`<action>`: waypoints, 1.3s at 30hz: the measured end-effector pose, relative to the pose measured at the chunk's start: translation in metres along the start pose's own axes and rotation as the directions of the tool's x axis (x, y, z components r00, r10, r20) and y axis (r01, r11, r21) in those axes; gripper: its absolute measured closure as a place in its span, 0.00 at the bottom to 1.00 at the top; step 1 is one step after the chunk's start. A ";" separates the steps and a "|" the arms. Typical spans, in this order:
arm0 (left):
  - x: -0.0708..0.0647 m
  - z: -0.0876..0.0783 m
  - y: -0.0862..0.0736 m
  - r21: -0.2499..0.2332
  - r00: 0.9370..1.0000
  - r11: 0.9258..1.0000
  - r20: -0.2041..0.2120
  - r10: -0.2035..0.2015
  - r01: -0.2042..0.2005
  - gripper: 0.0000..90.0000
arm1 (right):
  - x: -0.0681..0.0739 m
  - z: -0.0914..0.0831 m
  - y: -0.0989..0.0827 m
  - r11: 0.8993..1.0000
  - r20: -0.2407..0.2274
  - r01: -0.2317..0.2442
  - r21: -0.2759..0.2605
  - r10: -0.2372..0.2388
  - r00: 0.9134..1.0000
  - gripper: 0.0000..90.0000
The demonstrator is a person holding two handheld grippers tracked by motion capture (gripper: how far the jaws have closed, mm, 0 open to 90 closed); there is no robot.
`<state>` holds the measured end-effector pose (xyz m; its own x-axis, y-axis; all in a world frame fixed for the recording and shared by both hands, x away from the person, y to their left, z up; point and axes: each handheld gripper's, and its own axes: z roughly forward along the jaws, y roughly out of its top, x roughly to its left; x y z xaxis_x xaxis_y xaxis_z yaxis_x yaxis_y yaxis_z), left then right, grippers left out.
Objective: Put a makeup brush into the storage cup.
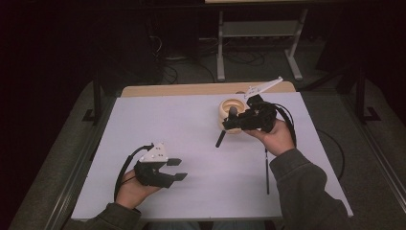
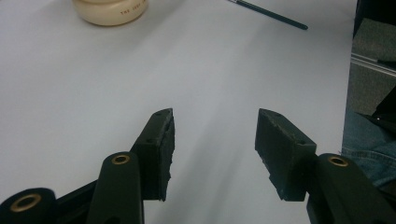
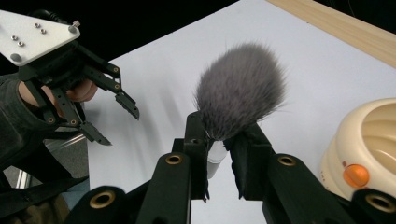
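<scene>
You held a brush point(image 3: 240, 95) of soft, fluffy grey bristles, its ferrule smooth white, in matt black plastic jaws with brass-look rivets, beside a glossy cream plastic bowl point(image 3: 362, 149), over a matt white tabletop point(image 1: 191, 139) edged in pale wood.

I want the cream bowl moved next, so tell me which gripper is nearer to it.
Right. The right gripper, shut on a makeup brush, is beside the cream bowl; the left gripper sits open, far across the table.

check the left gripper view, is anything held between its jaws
No, the left gripper has its jaws standing apart with bare white table between them, nothing in the gap.
</scene>
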<state>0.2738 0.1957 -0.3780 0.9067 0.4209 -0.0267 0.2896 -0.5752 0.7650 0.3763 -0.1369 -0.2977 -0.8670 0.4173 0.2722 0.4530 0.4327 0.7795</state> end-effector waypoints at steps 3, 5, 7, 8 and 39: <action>0.000 -0.001 -0.001 -0.003 1.000 1.000 -0.002 -0.007 0.007 0.52 | -0.002 0.000 0.003 1.000 0.005 0.002 0.004 -0.002 1.000 0.84; 0.001 -0.001 -0.001 -0.003 1.000 1.000 0.001 -0.006 0.006 0.52 | -0.002 -0.001 0.006 1.000 0.010 0.003 0.008 -0.003 1.000 0.84; 0.001 -0.002 -0.001 -0.006 1.000 1.000 0.000 -0.006 0.006 0.52 | -0.004 -0.001 0.010 1.000 0.018 0.009 0.015 -0.009 1.000 0.84; 0.001 -0.002 -0.001 -0.006 1.000 1.000 0.001 -0.005 0.006 0.52 | -0.005 -0.001 0.011 1.000 0.019 0.007 0.015 -0.008 1.000 0.84; 0.003 -0.009 -0.001 -0.009 1.000 1.000 -0.009 0.001 -0.001 0.50 | -0.028 -0.023 0.045 1.000 0.086 -0.011 -0.012 0.012 0.996 0.84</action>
<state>0.2736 0.2038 -0.3733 0.9043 0.4264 -0.0204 0.2858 -0.5692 0.7710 0.4157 -0.1473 -0.2572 -0.8407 0.4892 0.2321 0.4597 0.4184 0.7833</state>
